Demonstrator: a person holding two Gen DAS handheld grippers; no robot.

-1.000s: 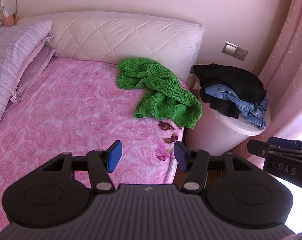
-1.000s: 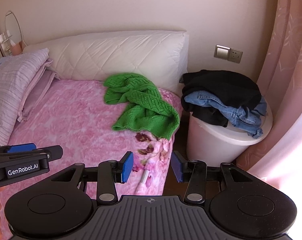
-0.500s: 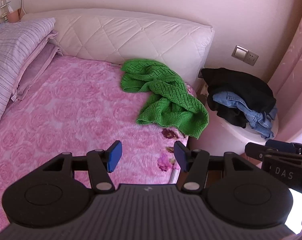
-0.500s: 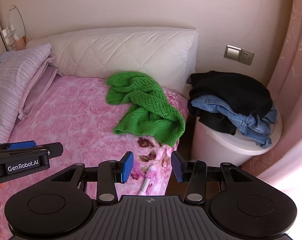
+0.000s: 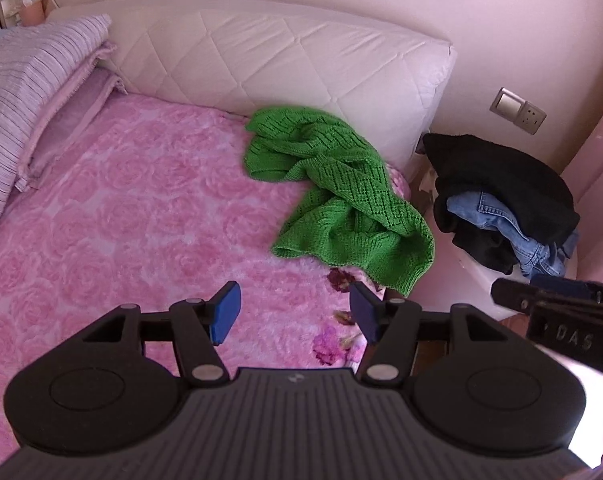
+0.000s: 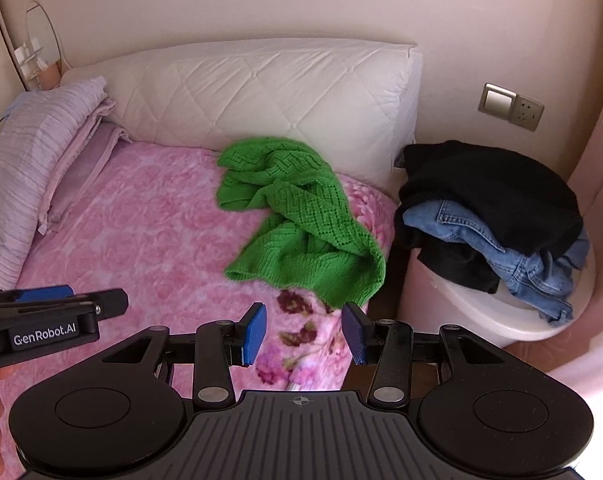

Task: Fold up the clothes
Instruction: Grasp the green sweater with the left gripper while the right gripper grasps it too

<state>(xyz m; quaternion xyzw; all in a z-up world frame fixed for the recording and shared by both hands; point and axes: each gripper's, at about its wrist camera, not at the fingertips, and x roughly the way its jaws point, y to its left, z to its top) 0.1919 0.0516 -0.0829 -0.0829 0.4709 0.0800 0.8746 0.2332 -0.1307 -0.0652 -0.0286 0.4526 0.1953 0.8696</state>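
Left gripper (image 5: 294, 311): blue-padded fingers (image 5: 226, 312) spread wide, nothing between them, nothing touched. Poised above the pink rose-patterned fleece bedspread (image 5: 133, 220), short of the crumpled green open-knit sweater (image 5: 333, 196).

Right gripper (image 6: 303, 334): likewise parted, blue pads (image 6: 254, 334) gripping nothing, only bedspread (image 6: 153, 232) visible in the gap. Sits just on the near side of the green sweater (image 6: 301, 224), whose lower hem lies close beyond the fingertips (not touching, as far as can be told).

Green sweater itself: bunched and unfolded, lying near the bed's edge, its upper end against the white quilted headboard (image 5: 269, 52). To one side of the sweater, across open bedspread, a stack of lilac striped pillows (image 5: 29, 92). To the other side, past the bed's edge, a heap of black garments and blue denim jeans (image 6: 497, 220) piled on a round white bedside stand (image 6: 453, 304). Above that heap, a metallic wall switch and socket plate (image 6: 509, 106).

Each gripper visible at the margin of the other's view, side by side.
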